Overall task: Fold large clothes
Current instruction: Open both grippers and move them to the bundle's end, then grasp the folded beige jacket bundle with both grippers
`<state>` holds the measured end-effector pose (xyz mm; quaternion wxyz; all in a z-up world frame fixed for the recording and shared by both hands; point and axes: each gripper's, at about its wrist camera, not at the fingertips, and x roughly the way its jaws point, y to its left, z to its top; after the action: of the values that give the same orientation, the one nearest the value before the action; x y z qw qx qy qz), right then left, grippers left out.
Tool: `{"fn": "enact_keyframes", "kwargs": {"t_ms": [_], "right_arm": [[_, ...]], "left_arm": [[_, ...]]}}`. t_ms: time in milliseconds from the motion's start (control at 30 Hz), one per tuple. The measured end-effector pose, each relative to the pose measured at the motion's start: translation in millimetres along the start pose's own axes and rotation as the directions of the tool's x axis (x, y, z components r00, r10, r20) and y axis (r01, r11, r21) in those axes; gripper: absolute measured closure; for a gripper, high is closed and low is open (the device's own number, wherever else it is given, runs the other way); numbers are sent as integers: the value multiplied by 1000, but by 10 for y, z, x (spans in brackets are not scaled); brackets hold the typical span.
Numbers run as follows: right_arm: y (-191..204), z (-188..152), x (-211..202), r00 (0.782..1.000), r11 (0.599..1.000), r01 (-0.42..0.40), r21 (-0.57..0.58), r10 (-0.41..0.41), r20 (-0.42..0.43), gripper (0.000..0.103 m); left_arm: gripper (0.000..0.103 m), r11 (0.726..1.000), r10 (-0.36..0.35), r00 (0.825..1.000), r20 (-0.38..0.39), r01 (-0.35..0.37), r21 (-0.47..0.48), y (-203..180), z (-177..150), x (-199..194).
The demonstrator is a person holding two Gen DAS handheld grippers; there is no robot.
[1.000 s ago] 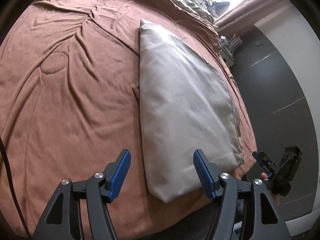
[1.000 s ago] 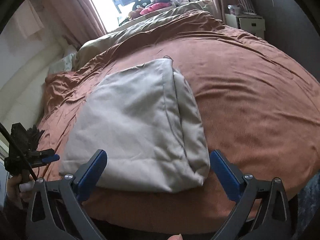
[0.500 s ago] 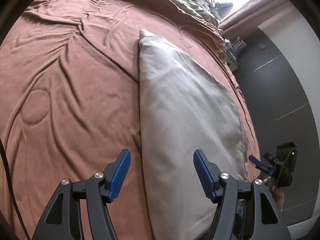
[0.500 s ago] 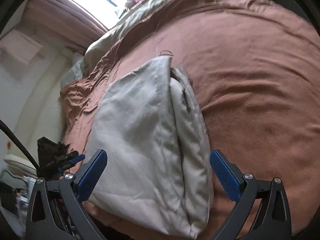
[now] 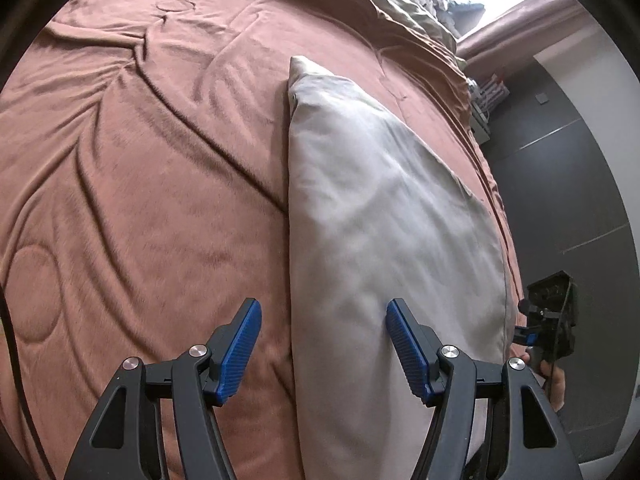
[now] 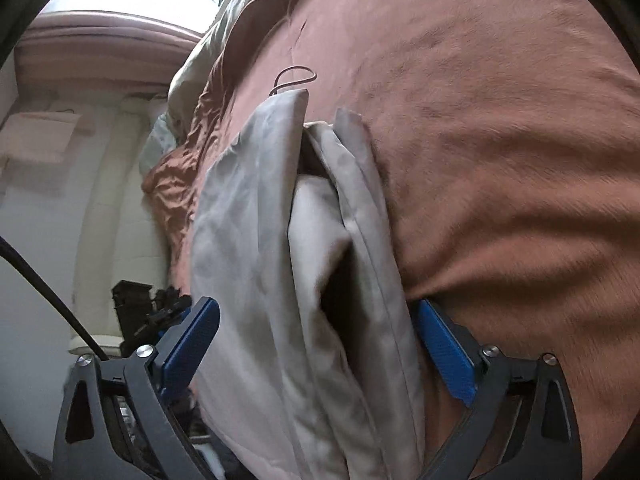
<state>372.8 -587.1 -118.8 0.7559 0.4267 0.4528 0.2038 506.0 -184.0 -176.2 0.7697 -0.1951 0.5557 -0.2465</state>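
A folded beige garment (image 5: pixel 380 208) lies lengthwise on the brown bedspread (image 5: pixel 140 180). My left gripper (image 5: pixel 323 308) hovers open over its near end; the garment's left edge runs between the two blue pads (image 5: pixel 240 344). In the right wrist view the same garment (image 6: pixel 256 220) shows its layered open side with a dark gap. My right gripper (image 6: pixel 318 308) is open, with the stack between its wide jaws and the right pad (image 6: pixel 444 352) low against the bedspread. Each gripper also appears in the other view, right gripper (image 5: pixel 548 320) and left gripper (image 6: pixel 156 312).
The bedspread (image 6: pixel 500 120) is wrinkled. An olive blanket (image 5: pixel 392 4) and a pile of clothes lie at the bed's far end under a bright window. A dark wall (image 5: pixel 568 184) stands beside the bed. A cream padded headboard (image 6: pixel 116 208) is on the other side. A thin dark loop (image 6: pixel 294 76) lies on the bed.
Both grippers have come in closer to the garment. The right one rolled and dropped low, so the stack now sits between its jaws. The left slid forward along the garment's left edge.
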Motion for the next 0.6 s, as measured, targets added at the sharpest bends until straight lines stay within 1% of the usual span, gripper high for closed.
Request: {"fn": "enact_keyframes", "kwargs": {"t_ms": [67,133,267,300,367,433,533,567,600], "right_arm": [[-44,156,66,999,999,-39,-1,39,-15,5],[-71,291,151,998,998,-59,-8,58,-33,7],[-50,486,359,997,998,-43,-44,40,-67,8],[-29,525,393,997,998,-40,-56,35,-74,10],[-14,587,457,996,998,-17,-61,12,-85,25],[-40,631,476,995,998,-16,-54,11,-100,30],[-8,729,542,992,998,-29,-47,23,-123,31],[0,750,548,992,999,-35,-38,30,-125,31],[-23,770,549,991,999,-40,-28,37,-126,31]], "left_arm": [[36,1000,1,1000,-2,-1,4,-6,63,38],[36,1000,8,1000,0,-8,14,-22,130,73],[36,1000,11,1000,4,-11,19,-37,239,161],[36,1000,8,1000,4,-8,15,-36,267,192],[36,1000,6,1000,0,-6,7,-34,329,266],[36,1000,9,1000,-1,-9,10,-36,380,311],[37,999,30,1000,8,-31,29,-104,471,365],[40,999,35,999,11,-35,34,-122,494,377],[40,998,44,999,10,-44,40,-142,517,394]]}}
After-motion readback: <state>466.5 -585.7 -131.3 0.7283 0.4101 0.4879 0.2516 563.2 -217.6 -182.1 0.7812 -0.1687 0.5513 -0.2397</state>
